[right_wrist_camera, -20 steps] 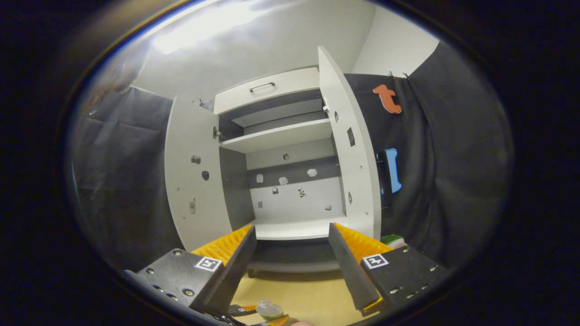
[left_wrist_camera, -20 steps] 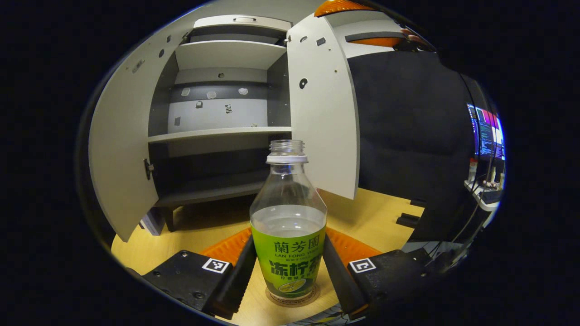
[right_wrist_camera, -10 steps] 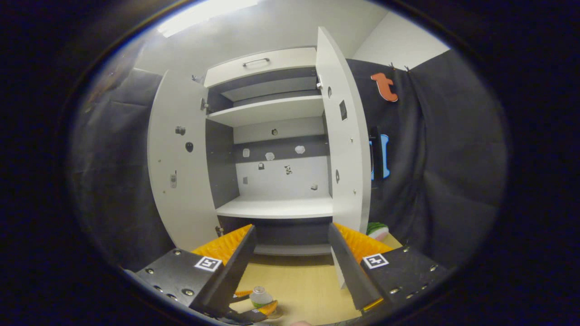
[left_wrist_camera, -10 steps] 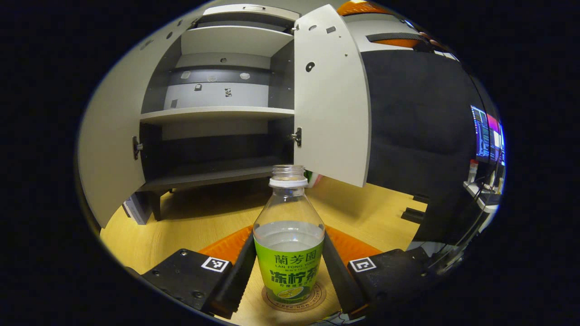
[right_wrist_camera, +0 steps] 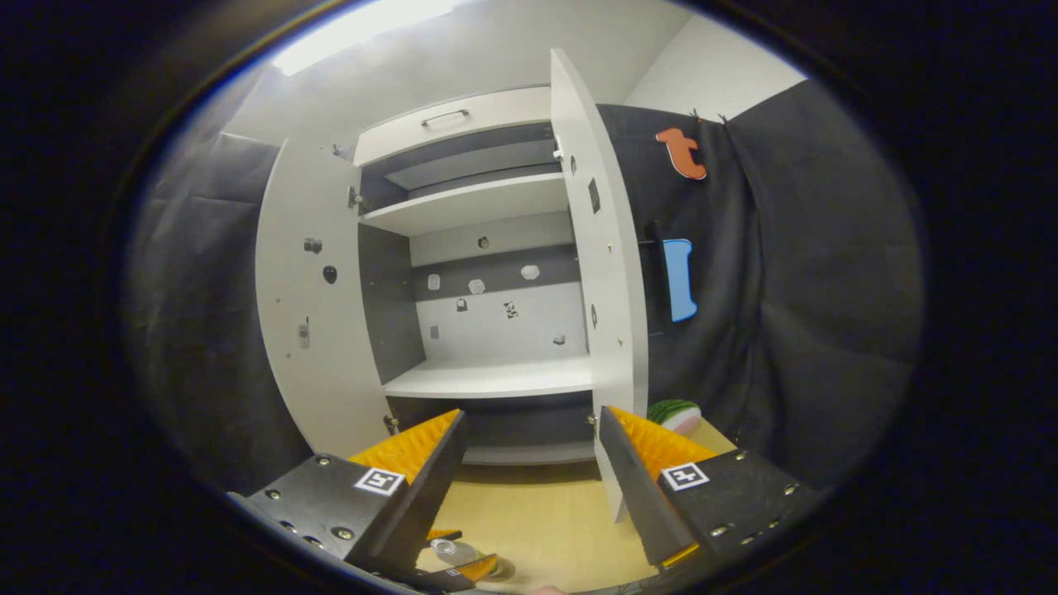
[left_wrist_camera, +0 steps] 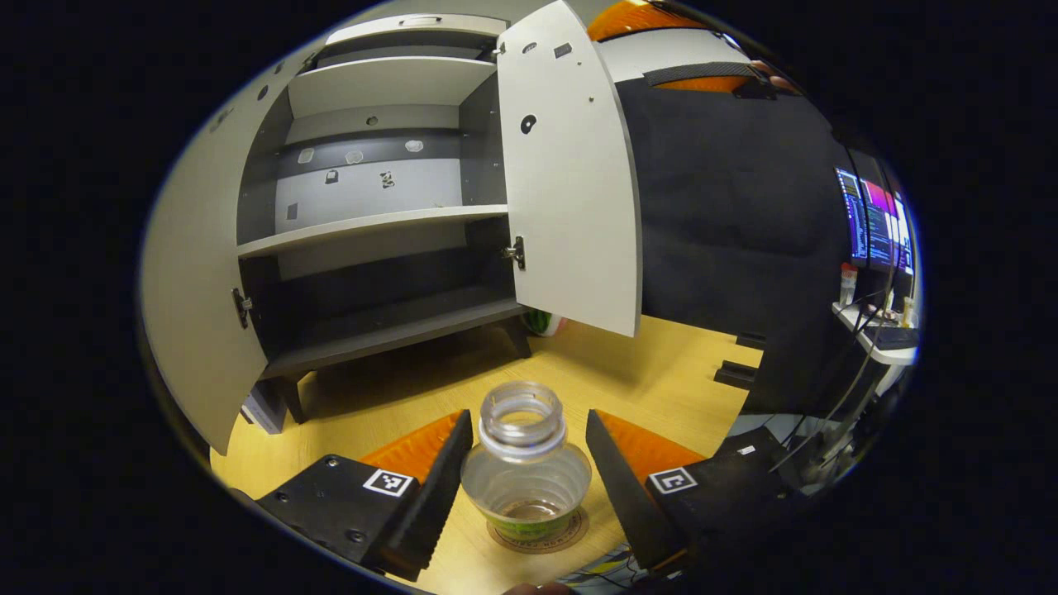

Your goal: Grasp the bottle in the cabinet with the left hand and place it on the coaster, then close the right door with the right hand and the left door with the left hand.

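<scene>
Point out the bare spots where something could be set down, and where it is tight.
Free: the cabinet's middle shelf, bottom shelf, and the table between the cabinet and the bottle. Tight: around the coaster, where the left gripper flanks the bottle.

I see clear glossy plastic bottle [left_wrist_camera: 524, 475], capless, green paper-like label low on its body, on round brown matt coaster [left_wrist_camera: 570, 542]. At 12 o'clock, pale grey matt laminate cabinet [left_wrist_camera: 372, 223]: smooth shelves, small shiny metal hinges. Light wood-grain tabletop [left_wrist_camera: 661, 388], smooth, faint sheen. At 3 o'clock, black matt cloth wall [right_wrist_camera: 785, 330], creased. My left gripper [left_wrist_camera: 521, 483]: ribbed inner faces, matt body.
</scene>
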Motion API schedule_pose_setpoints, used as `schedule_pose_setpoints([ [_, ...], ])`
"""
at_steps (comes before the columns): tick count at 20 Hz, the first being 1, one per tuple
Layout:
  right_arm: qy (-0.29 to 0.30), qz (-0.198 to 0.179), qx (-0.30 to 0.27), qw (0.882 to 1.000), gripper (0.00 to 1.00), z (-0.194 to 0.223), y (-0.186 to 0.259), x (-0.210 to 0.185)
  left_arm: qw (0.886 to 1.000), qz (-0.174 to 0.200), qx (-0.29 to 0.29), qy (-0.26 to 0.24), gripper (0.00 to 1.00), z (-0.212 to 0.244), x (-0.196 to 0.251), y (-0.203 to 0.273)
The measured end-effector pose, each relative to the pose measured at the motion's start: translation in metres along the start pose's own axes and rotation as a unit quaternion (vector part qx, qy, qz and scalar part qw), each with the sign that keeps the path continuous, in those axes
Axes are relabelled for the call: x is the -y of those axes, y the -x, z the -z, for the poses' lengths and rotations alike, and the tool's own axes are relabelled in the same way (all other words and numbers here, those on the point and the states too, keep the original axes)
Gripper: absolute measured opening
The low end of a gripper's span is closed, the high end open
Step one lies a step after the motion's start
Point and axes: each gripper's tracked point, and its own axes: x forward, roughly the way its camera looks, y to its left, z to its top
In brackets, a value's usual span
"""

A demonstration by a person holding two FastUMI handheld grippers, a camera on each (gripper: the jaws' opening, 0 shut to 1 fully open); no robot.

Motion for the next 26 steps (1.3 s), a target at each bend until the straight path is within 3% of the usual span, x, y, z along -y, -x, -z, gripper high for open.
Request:
schedule_pose_setpoints([
  [6,-0.007,0.002,0.026,1.000,0.94,-0.006,0.019,0.017,1.000,-0.008,0.010,-0.007,0.91,-0.029,-0.003,0.008],
  [10,-0.001,0.017,0.031,0.999,0.97,-0.006,0.032,0.040,0.999,-0.032,0.010,0.006,0.92,-0.056,-0.015,0.017],
  [14,0.027,0.034,0.042,0.998,0.97,-0.014,0.039,0.070,0.998,-0.048,0.030,0.038,0.92,-0.109,-0.025,0.031],
  [19,0.048,0.039,0.055,0.997,0.94,-0.028,0.035,0.101,0.993,-0.085,0.074,0.044,0.93,-0.186,-0.048,0.053],
  [22,0.055,0.041,0.060,0.996,0.97,-0.033,0.027,0.121,0.989,-0.087,0.098,0.074,0.93,-0.225,-0.055,0.070],
  [26,0.073,0.075,0.047,0.993,0.94,-0.031,0.007,0.168,0.988,-0.096,0.102,0.071,0.93,-0.257,-0.074,0.099],
])
